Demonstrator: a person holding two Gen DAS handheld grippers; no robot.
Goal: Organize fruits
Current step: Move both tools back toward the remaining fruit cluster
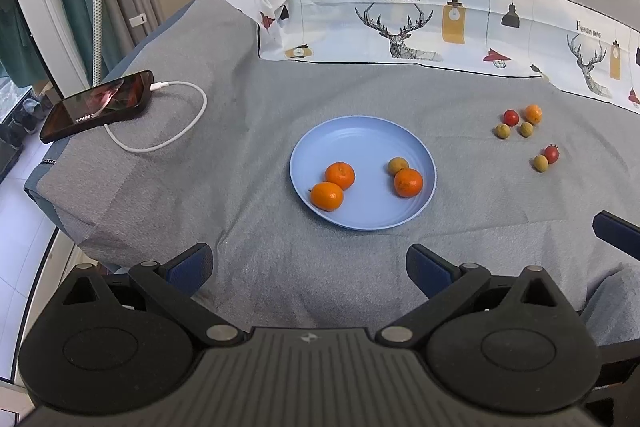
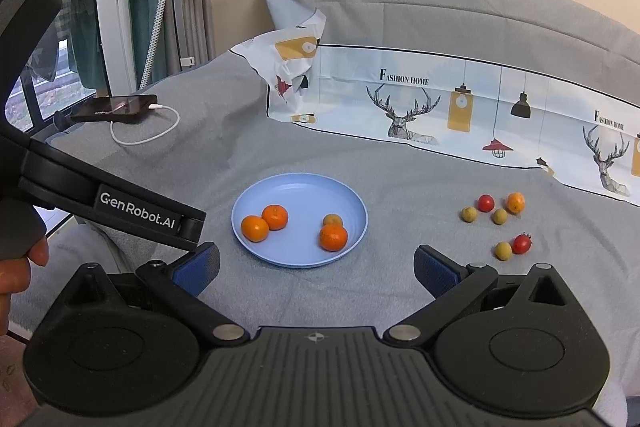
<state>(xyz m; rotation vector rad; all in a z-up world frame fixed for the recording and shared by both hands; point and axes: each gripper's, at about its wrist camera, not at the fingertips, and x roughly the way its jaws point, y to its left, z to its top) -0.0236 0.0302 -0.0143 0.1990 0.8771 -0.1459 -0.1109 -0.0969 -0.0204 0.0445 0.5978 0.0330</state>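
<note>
On a bed spread with a grey cover (image 1: 248,155) we count the following.

Item: one blue plate (image 1: 362,137), near the middle of the cover. It holds three mandarins: two touching at its left (image 1: 340,175) (image 1: 327,196) and one at its right (image 1: 408,183). A small yellowish fruit (image 1: 398,166) lies against that right mandarin.

Item: loose fruit on the cover, well apart from the plate to its right. The far cluster has a red cherry tomato (image 1: 511,116), a small mandarin (image 1: 533,114) and two yellowish fruits (image 1: 503,131) (image 1: 526,129). The nearer pair is a yellowish fruit (image 1: 540,163) touching a cherry tomato (image 1: 552,154).

Item: one dark phone (image 1: 98,105) at the left edge of the bed, with a white cable (image 1: 176,135) plugged in and looped beside it.

Item: a printed cloth (image 1: 400,23) with deer, lamps and the words "FASHION HOME", along the far side.

Item: our left gripper (image 1: 310,267), fingers wide apart, holding nothing, above the cover on the near side of the plate.

Item: our right gripper (image 2: 316,273), fingers likewise spread and empty, near the plate's front rim. In the right wrist view the left gripper's body crosses the left side, with a hand (image 2: 18,267) at the edge.
</note>
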